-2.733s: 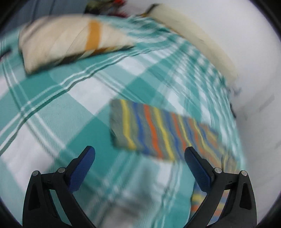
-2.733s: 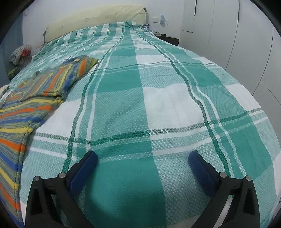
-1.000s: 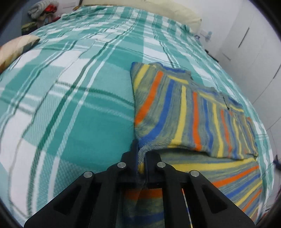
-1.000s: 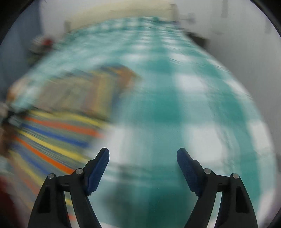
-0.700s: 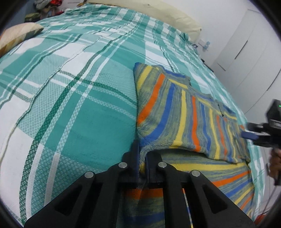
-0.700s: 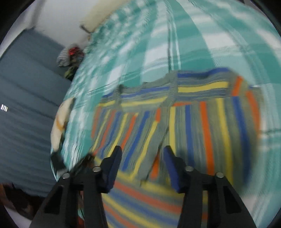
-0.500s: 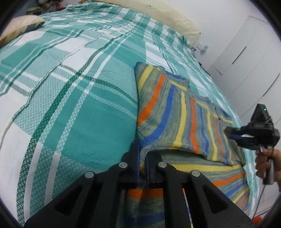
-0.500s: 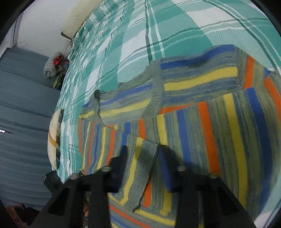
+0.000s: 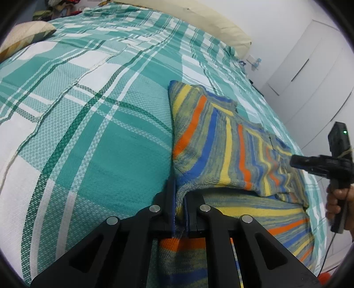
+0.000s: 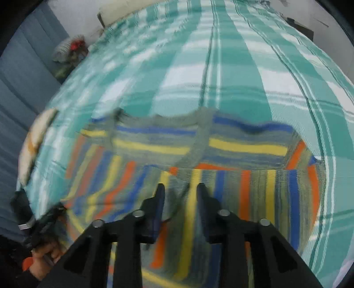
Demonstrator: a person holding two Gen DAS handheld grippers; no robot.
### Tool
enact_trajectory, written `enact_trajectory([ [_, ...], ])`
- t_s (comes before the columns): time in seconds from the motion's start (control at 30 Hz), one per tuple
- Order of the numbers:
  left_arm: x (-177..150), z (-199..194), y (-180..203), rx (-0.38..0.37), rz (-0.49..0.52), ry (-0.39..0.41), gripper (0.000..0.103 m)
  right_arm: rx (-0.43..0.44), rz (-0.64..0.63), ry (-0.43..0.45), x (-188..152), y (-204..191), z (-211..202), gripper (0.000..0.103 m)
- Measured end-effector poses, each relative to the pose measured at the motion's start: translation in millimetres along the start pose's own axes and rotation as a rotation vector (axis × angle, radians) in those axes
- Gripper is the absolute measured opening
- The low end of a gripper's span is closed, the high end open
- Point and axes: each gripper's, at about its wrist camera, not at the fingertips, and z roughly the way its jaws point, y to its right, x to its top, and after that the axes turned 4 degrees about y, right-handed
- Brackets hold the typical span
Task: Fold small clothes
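Note:
A striped knit garment [image 9: 223,141], grey with orange, blue and yellow bands, lies partly folded on the bed. My left gripper [image 9: 179,195] is shut on its near edge, the fabric pinched between the jaws. My right gripper [image 10: 180,192] hovers over the far side of the garment [image 10: 232,159] with its jaws narrowly apart and cloth between them; the view is blurred. The right gripper also shows in the left wrist view [image 9: 309,164], at the garment's right edge.
The bed is covered by a teal and white plaid sheet [image 9: 84,124]. A cream pillow [image 9: 24,37] lies at the far left, a cream headboard [image 9: 199,20] behind. White wardrobe doors [image 9: 309,66] stand to the right. A blue curtain [image 10: 20,73] hangs left.
My left gripper closed on the garment's edge and has held it since. My right gripper swung over the garment, narrowed its jaws and came down at the far edge.

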Motion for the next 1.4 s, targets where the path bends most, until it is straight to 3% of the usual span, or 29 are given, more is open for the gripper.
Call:
enact_trajectory([
  [0.17, -1, -1, -1, -0.005, -0.005, -0.005, 0.008, 0.156, 0.258, -0.137, -22, 14, 2, 0.037],
  [0.23, -1, 0, -1, -0.005, -0.005, -0.006, 0.008, 0.189, 0.264, -0.173, -35, 11, 10, 0.036],
  [0.33, -1, 0, -1, -0.006, -0.006, -0.006, 0.008, 0.183, 0.187, -0.174, -46, -6, 19, 0.001],
  [0.47, -1, 0, -2, -0.008, -0.005, -0.003, 0.008, 0.175, 0.201, -0.096, -57, -3, -3, 0.001],
  [0.53, -1, 1, -2, -0.011, -0.007, -0.004, 0.008, 0.109, 0.181, -0.113, -66, 7, -2, 0.001],
  [0.63, 1, 0, -1, -0.004, -0.004, -0.013, 0.009, 0.096, 0.178, -0.127, -74, 7, 8, 0.001],
  [0.7, 5, -3, 6, 0.020, 0.026, -0.055, 0.011, 0.095, 0.193, -0.105, -74, 6, -2, 0.006],
  [0.73, 6, -10, 11, 0.039, 0.050, -0.081, 0.014, 0.087, 0.189, -0.090, -76, 8, -10, 0.019],
  [0.77, 5, -20, 18, 0.065, 0.075, -0.104, 0.024, 0.078, 0.175, -0.074, -79, 9, -22, 0.040],
  [0.8, 1, -35, 26, 0.090, 0.110, -0.121, 0.035, 0.062, 0.138, -0.055, -85, 9, -38, 0.049],
  [0.83, -5, -50, 33, 0.096, 0.150, -0.122, 0.039, 0.046, 0.096, -0.039, -92, 10, -52, 0.054],
  [0.9, -32, -91, 56, 0.071, 0.301, -0.106, 0.049, 0.026, -0.033, -0.036, -118, -1, -81, 0.054],
  [1.0, -87, -127, 87, 0.007, 0.470, -0.135, 0.060, 0.070, -0.159, -0.073, -173, -13, -113, 0.054],
  [1.07, -139, -132, 105, -0.015, 0.575, -0.254, 0.060, 0.123, -0.236, -0.147, -226, -26, -121, 0.047],
  [1.13, -185, -132, 104, 0.063, 0.655, -0.369, 0.060, 0.100, -0.259, -0.241, -271, -24, -117, 0.037],
  [1.17, -195, -141, 102, 0.095, 0.672, -0.345, 0.060, 0.047, -0.256, -0.292, -298, -18, -115, 0.033],
  [1.2, -200, -148, 98, 0.121, 0.660, -0.356, 0.060, 0.003, -0.242, -0.282, -321, -9, -123, 0.030],
  [1.3, -204, -166, 87, 0.143, 0.581, -0.393, 0.060, -0.047, -0.133, -0.268, -349, 16, -145, 0.013],
  [1.4, -209, -174, 83, 0.176, 0.569, -0.401, 0.058, -0.083, -0.093, -0.247, -358, 25, -155, 0.014],
])
